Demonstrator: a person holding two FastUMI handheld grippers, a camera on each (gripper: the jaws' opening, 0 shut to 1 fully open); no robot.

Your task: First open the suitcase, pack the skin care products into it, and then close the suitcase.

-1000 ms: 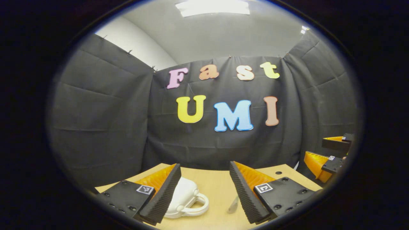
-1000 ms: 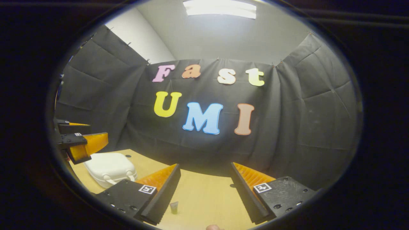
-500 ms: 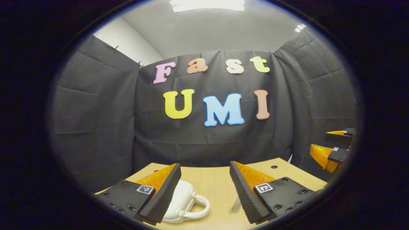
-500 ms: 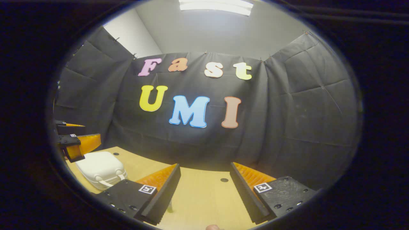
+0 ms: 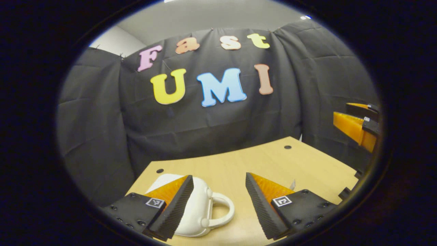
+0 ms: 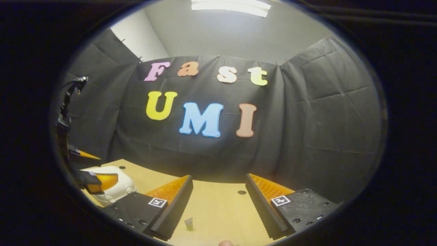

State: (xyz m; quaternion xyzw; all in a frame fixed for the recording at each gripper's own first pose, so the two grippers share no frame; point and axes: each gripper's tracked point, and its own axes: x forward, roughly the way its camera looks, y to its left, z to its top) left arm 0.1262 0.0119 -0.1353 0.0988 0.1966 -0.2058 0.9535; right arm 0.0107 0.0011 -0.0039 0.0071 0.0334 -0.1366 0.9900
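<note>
Suitcase, small, white, hard-shell plastic with rounded corners and a looped carry handle: lies closed on the pale wooden worktop, at its near left corner, handle pointing right. Judged light and rigid, with a smooth, likely slippery shell; best taken by the handle loop or at the lid's edge beside it, while the other side is steadied.

Skin care product, small pale tube: on the worktop well to the right of the suitcase, seen between the right fingers; its pose is too small to tell. Judged light, soft-walled, easily squashed.

Left hand-held gripper: fingers wide apart, holding nothing, poised above the suitcase; the handle shows in the gap, and contact cannot be told.

Right hand-held gripper: fingers wide apart, empty, over bare worktop with the tube below.

Status, as judged: opening not yet begun; lid shut.
</note>
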